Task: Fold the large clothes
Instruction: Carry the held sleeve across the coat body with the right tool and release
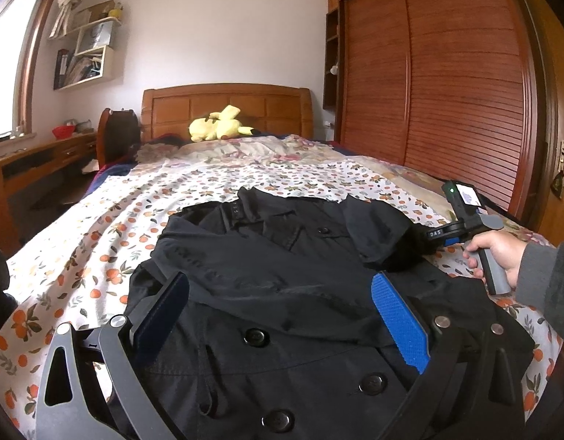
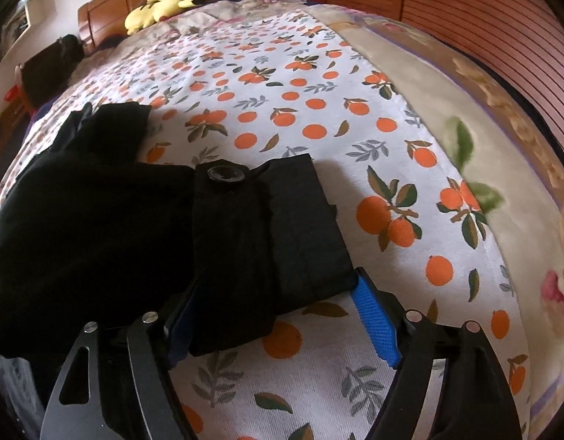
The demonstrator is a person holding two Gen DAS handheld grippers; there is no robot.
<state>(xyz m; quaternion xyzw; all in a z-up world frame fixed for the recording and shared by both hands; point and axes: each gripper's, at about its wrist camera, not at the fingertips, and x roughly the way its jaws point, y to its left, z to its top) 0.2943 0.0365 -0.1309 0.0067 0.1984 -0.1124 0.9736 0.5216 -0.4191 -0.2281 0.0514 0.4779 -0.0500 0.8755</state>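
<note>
Coat [image 1: 282,293] lies flat on bed [image 1: 98,227]. Left gripper [image 1: 282,315] spread wide above it; right gripper [image 2: 274,315] spread around cuff [image 2: 282,227], unclamped. Risk: thick layered cuff slipping, sleeve bunching.

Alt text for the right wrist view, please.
The open right gripper straddles the cuffed end of a black coat sleeve lying on an orange-print bedsheet. A yellow plush toy lies by the wooden headboard beyond.
</note>
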